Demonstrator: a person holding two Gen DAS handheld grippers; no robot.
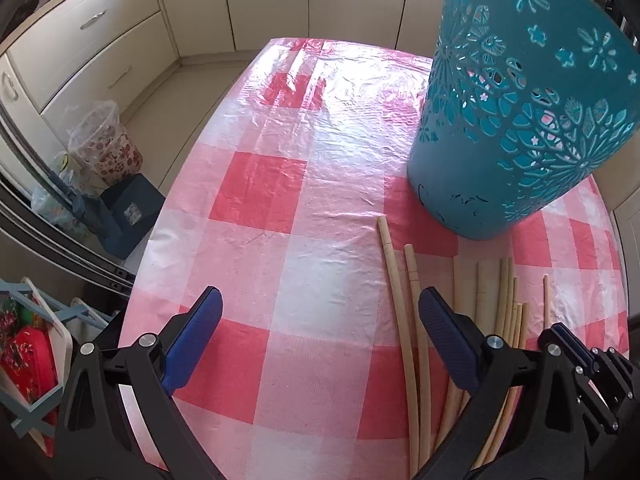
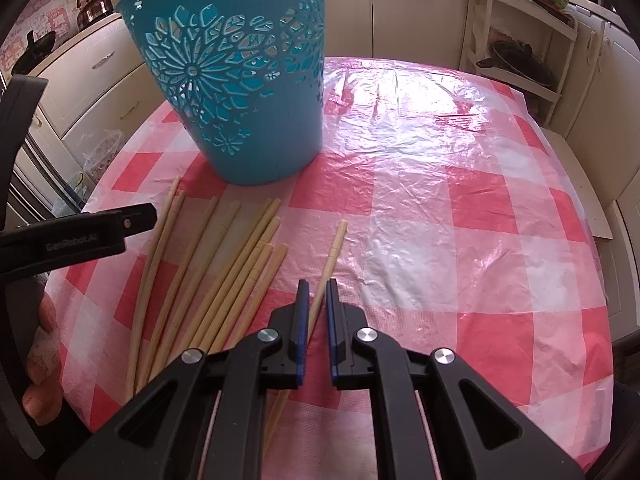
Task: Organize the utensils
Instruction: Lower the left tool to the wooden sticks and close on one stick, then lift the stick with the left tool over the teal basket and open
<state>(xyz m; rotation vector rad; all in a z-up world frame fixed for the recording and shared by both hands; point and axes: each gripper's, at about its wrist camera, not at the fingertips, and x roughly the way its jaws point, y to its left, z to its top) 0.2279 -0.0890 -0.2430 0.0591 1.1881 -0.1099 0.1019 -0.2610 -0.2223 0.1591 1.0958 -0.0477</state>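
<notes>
Chopstick between narrowed right jaws

Right gripper has its blue pads drawn close together with a single chopstick running between them; whether the pads actually press on it cannot be told. That stick's long axis runs from under the gripper body up and slightly right, its squared end pointing away from the camera. Its near end is hidden beneath the black gripper frame.

Left gripper stands wide apart over the checked tablecloth, holding nothing. Just beside its right pad lies the loose pile of chopsticks, fanned lengthwise toward the teal basket, which stands upright just beyond their far ends. Their near ends are cut off by the gripper bodies, so the count is unclear.
</notes>
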